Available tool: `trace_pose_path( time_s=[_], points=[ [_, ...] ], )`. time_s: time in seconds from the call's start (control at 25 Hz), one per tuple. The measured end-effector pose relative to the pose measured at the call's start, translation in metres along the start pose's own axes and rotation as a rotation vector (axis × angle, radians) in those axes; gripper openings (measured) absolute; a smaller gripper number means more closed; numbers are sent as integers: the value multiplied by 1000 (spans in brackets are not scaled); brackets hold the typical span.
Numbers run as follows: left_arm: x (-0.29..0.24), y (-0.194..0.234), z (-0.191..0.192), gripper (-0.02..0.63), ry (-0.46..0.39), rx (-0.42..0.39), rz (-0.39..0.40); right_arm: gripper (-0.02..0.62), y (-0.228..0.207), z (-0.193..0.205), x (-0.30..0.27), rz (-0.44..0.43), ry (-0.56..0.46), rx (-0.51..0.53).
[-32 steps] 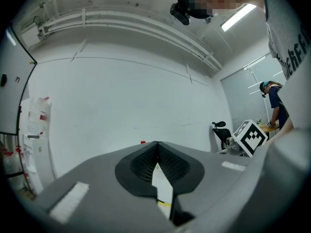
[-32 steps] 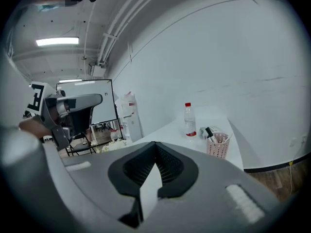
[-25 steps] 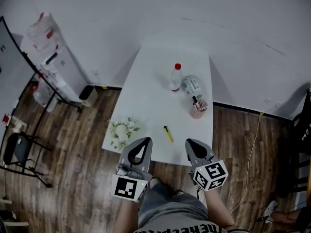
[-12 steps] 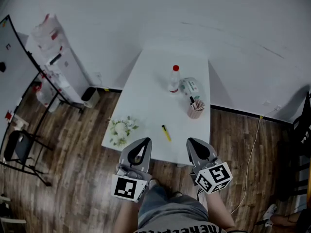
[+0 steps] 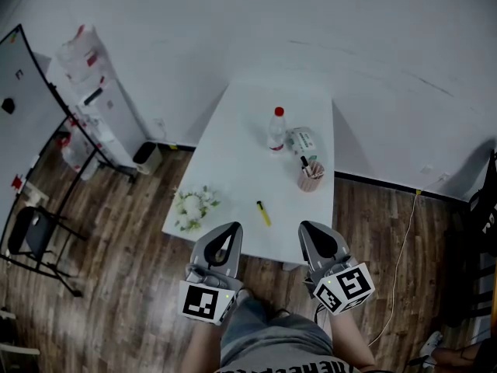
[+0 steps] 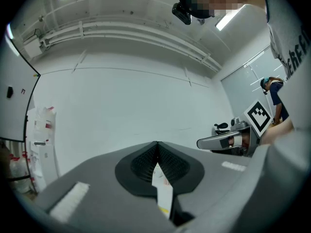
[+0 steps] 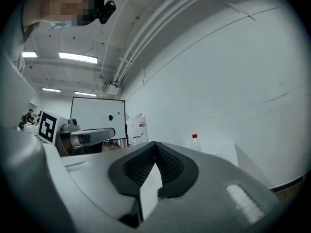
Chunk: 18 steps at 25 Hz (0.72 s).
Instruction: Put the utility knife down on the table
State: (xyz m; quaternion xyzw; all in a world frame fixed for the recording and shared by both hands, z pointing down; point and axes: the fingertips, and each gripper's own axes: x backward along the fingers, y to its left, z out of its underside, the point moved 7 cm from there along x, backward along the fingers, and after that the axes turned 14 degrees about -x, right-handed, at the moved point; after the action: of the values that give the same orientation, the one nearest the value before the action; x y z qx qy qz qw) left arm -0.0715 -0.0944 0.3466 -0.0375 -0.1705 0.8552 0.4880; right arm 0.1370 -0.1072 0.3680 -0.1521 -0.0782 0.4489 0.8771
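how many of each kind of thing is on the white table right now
yellow utility knife: 1
red-capped bottle: 1
white and green pack: 1
pink pen cup: 1
flower bunch: 1
total: 5

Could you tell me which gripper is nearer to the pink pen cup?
Right. The right gripper is at the table's near edge, in line with the pen cup; the left gripper is further left.
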Motion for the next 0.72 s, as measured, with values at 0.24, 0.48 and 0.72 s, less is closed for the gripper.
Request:
trace_pose_path(
  time_s=[0.24,0.48,0.72],
  points=[
    [1,-5,-4,15,-14,-3,-9,0,2,-6,6,-26,-22,3],
    [3,-8,-8,15,8,-9,-19,0,4,-10,11,-38,-29,18],
    [4,-10,-9,15,14,-7,-24,0,4,-10,12,-39,-33,16]
  ],
)
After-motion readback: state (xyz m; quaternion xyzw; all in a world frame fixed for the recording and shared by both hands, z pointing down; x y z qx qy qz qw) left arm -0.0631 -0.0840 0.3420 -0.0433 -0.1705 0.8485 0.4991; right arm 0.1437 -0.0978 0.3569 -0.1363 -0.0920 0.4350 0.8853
